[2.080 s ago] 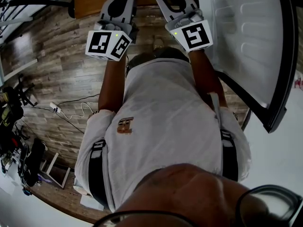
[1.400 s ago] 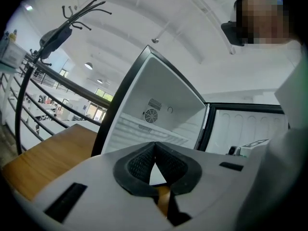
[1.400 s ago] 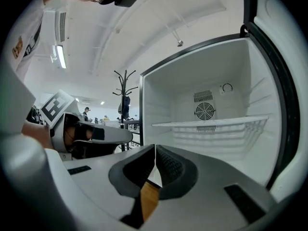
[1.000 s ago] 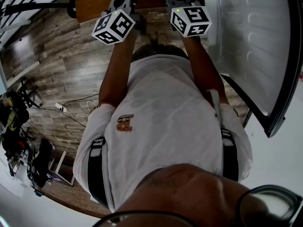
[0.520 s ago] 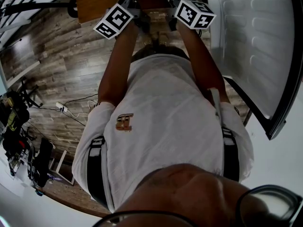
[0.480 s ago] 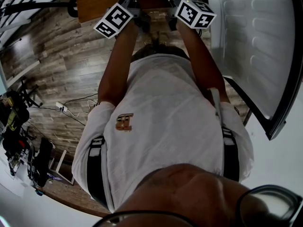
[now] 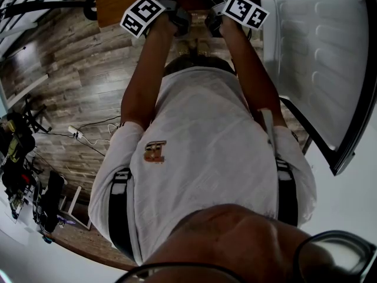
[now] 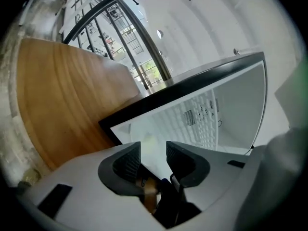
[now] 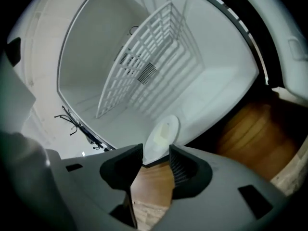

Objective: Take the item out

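Observation:
A white round plate (image 9: 162, 134) with a pale yellowish piece on it lies on the floor of an open white fridge (image 9: 144, 42), close to the front edge. In the left gripper view the same pale patch (image 8: 149, 141) shows faintly inside the fridge, just beyond the jaws. My right gripper (image 9: 156, 161) points at the plate with a gap between its pads. My left gripper (image 8: 153, 157) also stands apart from it. Both pairs of jaws have just been opening, with nothing between them. In the head view only the marker cubes (image 7: 143, 13) (image 7: 244, 9) show.
A white wire shelf (image 9: 144, 57) stands inside the fridge. The fridge door (image 7: 318, 58) hangs open at the right. A wooden cabinet side (image 8: 62, 95) is to the left of the fridge. Wooden floor (image 7: 70, 87) with cables and clutter lies to the left.
Both marker cubes have shifted toward the top of the head view and rolled outward, each now showing a single face. The person's forearms reach further forward.

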`<act>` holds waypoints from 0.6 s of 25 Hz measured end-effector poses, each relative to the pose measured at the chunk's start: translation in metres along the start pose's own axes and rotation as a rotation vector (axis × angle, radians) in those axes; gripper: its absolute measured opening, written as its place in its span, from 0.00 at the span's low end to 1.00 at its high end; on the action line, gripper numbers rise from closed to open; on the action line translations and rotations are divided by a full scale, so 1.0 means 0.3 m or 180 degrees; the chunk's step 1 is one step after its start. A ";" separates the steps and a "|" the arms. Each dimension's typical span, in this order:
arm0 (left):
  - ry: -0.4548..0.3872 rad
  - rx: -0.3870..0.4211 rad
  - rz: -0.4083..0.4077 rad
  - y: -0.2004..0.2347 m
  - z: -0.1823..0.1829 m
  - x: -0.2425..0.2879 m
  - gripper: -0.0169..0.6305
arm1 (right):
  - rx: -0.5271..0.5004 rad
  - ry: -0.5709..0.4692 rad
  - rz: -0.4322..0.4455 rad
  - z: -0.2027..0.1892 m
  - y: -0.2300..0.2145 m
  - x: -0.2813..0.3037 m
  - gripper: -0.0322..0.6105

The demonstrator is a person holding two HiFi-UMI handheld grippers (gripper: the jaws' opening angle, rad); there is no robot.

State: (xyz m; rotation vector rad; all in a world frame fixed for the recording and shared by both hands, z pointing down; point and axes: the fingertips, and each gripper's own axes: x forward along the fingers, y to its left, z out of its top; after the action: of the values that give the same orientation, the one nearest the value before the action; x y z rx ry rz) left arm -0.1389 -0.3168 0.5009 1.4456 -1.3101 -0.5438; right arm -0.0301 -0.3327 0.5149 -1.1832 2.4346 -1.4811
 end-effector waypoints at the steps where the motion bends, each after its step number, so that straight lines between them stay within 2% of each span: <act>1: 0.0003 -0.0059 0.0028 0.000 -0.006 0.015 0.28 | 0.0100 0.0012 -0.0014 0.006 -0.015 0.001 0.32; 8: 0.0055 -0.0338 0.0162 0.023 -0.028 0.022 0.31 | 0.0777 0.0021 -0.0066 -0.019 -0.029 0.008 0.34; 15: 0.0109 -0.0448 0.0376 0.122 -0.053 0.044 0.34 | 0.1048 0.0074 -0.0284 -0.100 -0.082 0.047 0.39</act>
State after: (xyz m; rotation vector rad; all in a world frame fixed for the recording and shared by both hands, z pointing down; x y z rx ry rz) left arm -0.1369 -0.3165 0.5426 1.2490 -1.2948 -0.5203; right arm -0.0381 -0.3255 0.5549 -1.2186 2.0641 -1.8397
